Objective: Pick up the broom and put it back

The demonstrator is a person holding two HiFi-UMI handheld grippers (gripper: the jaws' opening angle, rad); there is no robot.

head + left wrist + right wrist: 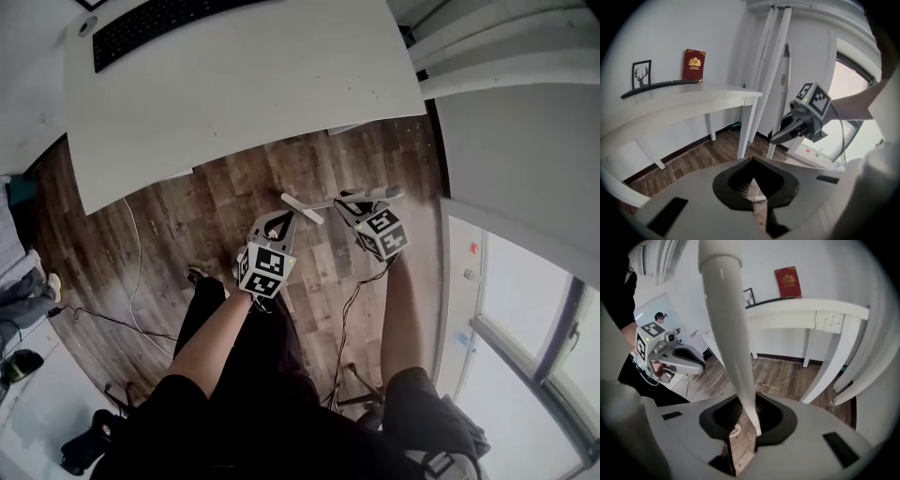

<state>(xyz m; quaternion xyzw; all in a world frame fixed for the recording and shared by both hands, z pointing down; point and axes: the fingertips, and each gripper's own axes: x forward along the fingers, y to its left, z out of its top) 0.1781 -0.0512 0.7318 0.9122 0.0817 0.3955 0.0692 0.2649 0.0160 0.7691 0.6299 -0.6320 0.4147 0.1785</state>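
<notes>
**Broom [726, 324], limits of view.** Only the handle [784, 79] can be identified. The brush end cannot be made out in any view. In the right gripper view the frame edge cuts off the top of the handle. In the head view the handle is strongly foreshortened and shows only as short white sections on either side of the jaws. Whether its lower end touches the floor [234, 216] cannot be determined.

**Appearance.** The handle is smooth, round and white. In the left gripper view it stands near upright and ends at the top in a tapered grey tip.

**Position.** The broom is in the right gripper [750, 408]. The two jaws are clamped on the handle, which passes between the black pads. It is over the wood floor, just in front of the white desk [244, 84].

**Left gripper [752, 187].** The jaws meet at the tips and nothing is between them. It is just beside the right gripper and clear of the handle.

**Surroundings.** A keyboard [159, 23] lies on the desk. A red book [693, 65] and a framed picture [641, 74] stand against the wall behind it. A cable [136, 272] runs across the floor, and a window [525, 309] is on the right.
</notes>
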